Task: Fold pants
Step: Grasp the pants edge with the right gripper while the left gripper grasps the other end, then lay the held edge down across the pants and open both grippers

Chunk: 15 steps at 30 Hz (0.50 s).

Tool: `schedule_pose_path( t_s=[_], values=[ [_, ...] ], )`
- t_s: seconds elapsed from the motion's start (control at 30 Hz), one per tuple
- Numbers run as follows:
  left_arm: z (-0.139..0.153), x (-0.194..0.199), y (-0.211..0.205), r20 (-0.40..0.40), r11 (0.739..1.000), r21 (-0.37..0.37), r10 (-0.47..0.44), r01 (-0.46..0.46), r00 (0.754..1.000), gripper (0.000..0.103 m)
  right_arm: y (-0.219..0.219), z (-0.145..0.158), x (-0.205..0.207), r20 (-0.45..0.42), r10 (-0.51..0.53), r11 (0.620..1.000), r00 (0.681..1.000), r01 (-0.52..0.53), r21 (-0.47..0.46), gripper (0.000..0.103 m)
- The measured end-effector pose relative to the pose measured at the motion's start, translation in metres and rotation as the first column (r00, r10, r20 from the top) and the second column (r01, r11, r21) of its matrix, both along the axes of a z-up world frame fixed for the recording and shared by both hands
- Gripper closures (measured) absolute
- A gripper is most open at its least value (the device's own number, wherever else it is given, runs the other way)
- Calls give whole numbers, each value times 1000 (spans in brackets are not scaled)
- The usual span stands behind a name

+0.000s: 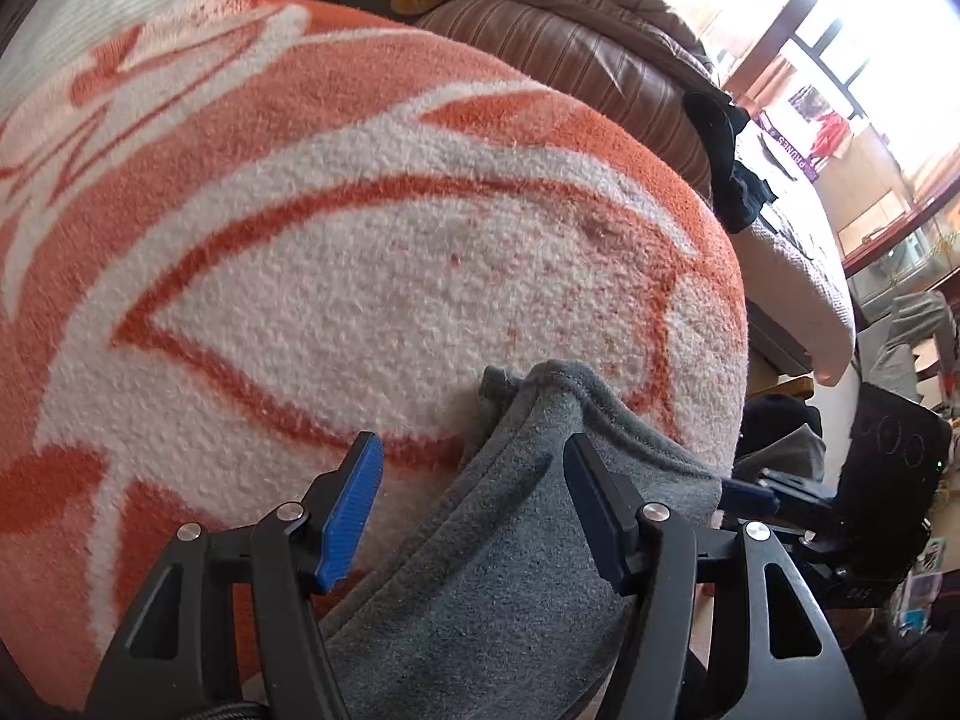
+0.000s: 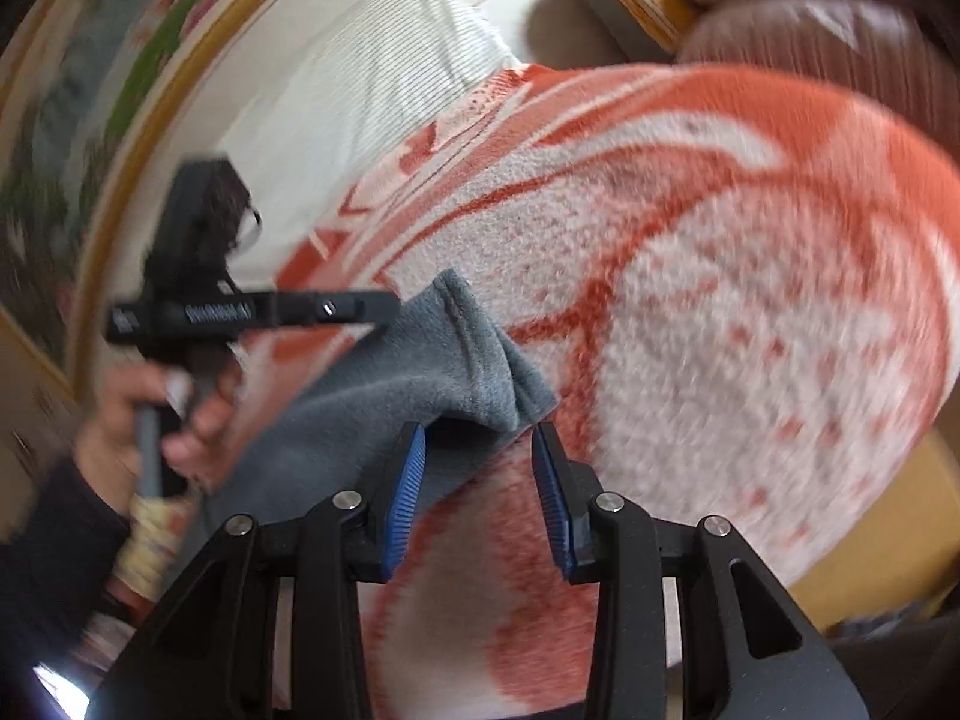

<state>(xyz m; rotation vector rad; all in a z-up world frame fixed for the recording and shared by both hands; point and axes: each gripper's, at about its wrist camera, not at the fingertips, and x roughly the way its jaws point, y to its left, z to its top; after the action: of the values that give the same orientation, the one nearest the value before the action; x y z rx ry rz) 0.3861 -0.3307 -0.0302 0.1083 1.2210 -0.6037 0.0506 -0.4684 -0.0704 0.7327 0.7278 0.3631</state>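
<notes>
The grey pants (image 1: pixel 510 540) are draped on the orange-and-white blanket (image 1: pixel 300 276), a hemmed end lying between the parted jaws of the left gripper (image 1: pixel 474 480); the right gripper (image 2: pixel 480 456) is likewise spread, nothing clamped; fleece could be missed or blanket pile snagged; a brown jacket (image 1: pixel 570 54) is heaped behind

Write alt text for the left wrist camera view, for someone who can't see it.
The open left gripper with blue-padded fingers straddles a hemmed corner of grey fleece pants lying on an orange-and-white patterned blanket. A brown leather sofa and a bright window sit behind.
</notes>
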Motion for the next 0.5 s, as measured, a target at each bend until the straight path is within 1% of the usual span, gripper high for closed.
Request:
schedule_pose_path(
  t_s=[0.03, 0.07, 0.1, 0.13, 0.2, 0.27, 0.33, 0.4, 0.43, 0.5],
  values=[
    [-2, 0, 0, -6, 1000, -4, 0, 0, 1000, 40, -2, -5, 0, -9, -4, 998, 1000, 5, 69, 64],
    [-3, -2, 0, -8, 1000, -4, 1, -1, 1000, 40, -3, -10, 0, -20, -9, 992, 1000, 12, 126, 59],
    [-2, -3, 0, -1, 1000, -4, 5, -5, 1000, 40, -2, -14, 1, -37, -18, 988, 999, 23, 153, 52],
    [-1, -5, 2, 6, 1000, -9, 6, -6, 1000, 39, -1, -16, 2, -51, -25, 988, 998, 32, 154, 50],
    [0, -7, 5, 7, 1000, -7, 13, -13, 1000, 39, 5, -16, 4, -61, -30, 988, 998, 39, 147, 48],
    [6, -12, 13, 33, 999, 11, 50, -50, 998, 39, 9, -16, 7, -60, -28, 986, 998, 37, 161, 48],
    [15, -25, 26, 58, 996, -12, 90, -89, 994, 39, 14, -15, 10, -56, -20, 984, 998, 29, 178, 48],
    [26, -51, 43, 100, 993, -53, 111, -106, 989, 39, 16, -15, 12, -60, -31, 985, 998, 40, 168, 48],
    [31, -71, 54, 133, 991, -60, 124, -117, 983, 36, 15, -14, 11, -59, -36, 985, 998, 46, 166, 48],
    [34, -106, 75, 176, 990, -45, 143, -137, 974, 35, 13, -12, 7, -52, -48, 986, 998, 55, 154, 48]
  ],
)
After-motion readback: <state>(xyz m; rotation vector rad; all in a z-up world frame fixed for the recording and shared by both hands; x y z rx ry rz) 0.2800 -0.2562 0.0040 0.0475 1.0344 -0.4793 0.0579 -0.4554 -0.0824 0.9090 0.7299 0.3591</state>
